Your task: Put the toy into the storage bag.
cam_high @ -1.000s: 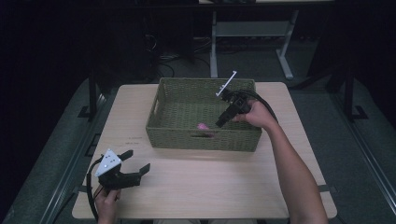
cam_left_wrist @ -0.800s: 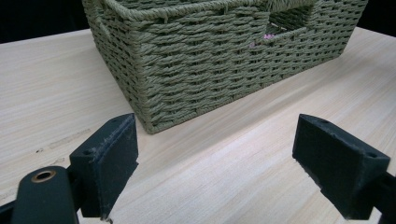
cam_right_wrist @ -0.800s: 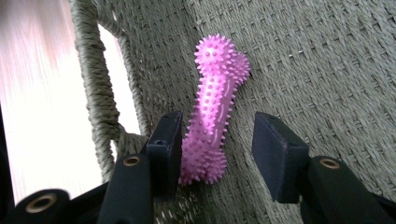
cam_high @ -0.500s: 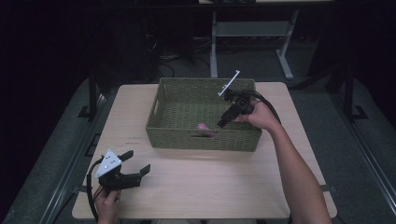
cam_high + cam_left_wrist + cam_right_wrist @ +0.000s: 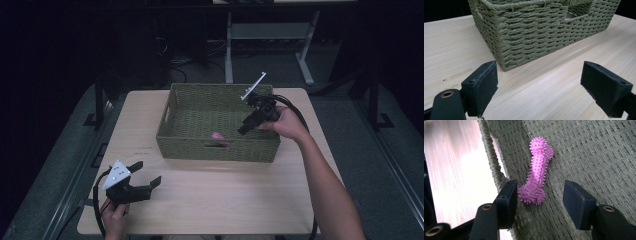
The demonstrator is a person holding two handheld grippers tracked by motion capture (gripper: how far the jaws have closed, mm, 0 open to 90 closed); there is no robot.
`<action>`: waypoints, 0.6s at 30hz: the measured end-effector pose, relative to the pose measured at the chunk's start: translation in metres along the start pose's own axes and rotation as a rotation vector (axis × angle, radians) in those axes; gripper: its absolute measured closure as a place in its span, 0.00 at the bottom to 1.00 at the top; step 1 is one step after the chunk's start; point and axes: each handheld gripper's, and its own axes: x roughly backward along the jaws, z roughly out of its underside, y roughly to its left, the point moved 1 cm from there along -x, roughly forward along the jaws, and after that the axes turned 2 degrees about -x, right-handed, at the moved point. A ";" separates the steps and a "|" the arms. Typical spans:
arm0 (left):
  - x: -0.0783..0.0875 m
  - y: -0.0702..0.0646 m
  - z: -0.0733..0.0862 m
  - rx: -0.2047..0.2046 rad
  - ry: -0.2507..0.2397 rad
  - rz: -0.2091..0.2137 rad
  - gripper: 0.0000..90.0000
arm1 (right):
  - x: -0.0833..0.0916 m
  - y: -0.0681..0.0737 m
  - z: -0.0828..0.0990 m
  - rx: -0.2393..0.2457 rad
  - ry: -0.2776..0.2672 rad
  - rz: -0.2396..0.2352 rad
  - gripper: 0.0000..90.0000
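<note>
My right gripper (image 5: 539, 195) has just been opening its blocky black jaws; the spiky pink rubber bone (image 5: 537, 176) lies loose on the woven green basket (image 5: 190, 145) floor, at twelve o'clock. My left gripper (image 5: 539, 87) gapes over pale wood-grain table (image 5: 225, 200).

The high view is dim, with the room behind nearly black and light falling from above onto the table (image 5: 210, 200), whose pale wood is the brightest part, while the picture is soft and grainy. In the left gripper view the light is even and the basket (image 5: 536, 30) weave and the wood grain are sharp, with soft shadow under the 2 near jaws. In the right gripper view the table (image 5: 449, 170) at the left glares to near white, the toy (image 5: 537, 175) is crisp, and the lower edge shows slight motion blur.
</note>
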 end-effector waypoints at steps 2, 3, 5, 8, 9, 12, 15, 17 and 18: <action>0.000 0.000 0.000 -0.001 0.000 0.000 0.15 | 0.003 0.002 0.001 0.003 -0.005 0.004 0.49; 0.000 0.000 0.000 -0.001 0.001 0.000 0.15 | 0.004 0.003 0.001 0.004 -0.007 0.004 0.49; 0.000 0.000 0.000 -0.001 0.002 0.000 0.15 | 0.006 0.005 0.001 0.008 -0.015 0.004 0.48; 0.000 0.000 0.000 -0.002 0.001 -0.002 0.15 | 0.010 0.009 0.002 0.022 -0.023 0.004 0.48; 0.000 0.000 0.000 -0.002 0.003 -0.001 0.15 | 0.011 0.010 0.002 0.026 -0.027 0.003 0.48; 0.000 0.000 0.000 -0.002 0.001 -0.002 0.15 | 0.015 0.013 0.002 0.034 -0.038 0.003 0.47; 0.000 0.000 0.000 -0.002 0.003 -0.004 0.15 | 0.019 0.017 0.003 0.037 -0.047 0.003 0.46; 0.000 0.000 0.000 -0.001 0.001 -0.004 0.15 | 0.020 0.019 0.004 0.036 -0.049 0.002 0.43; 0.000 0.000 0.000 -0.002 0.002 -0.003 0.15 | 0.021 0.019 0.005 0.037 -0.047 0.003 0.42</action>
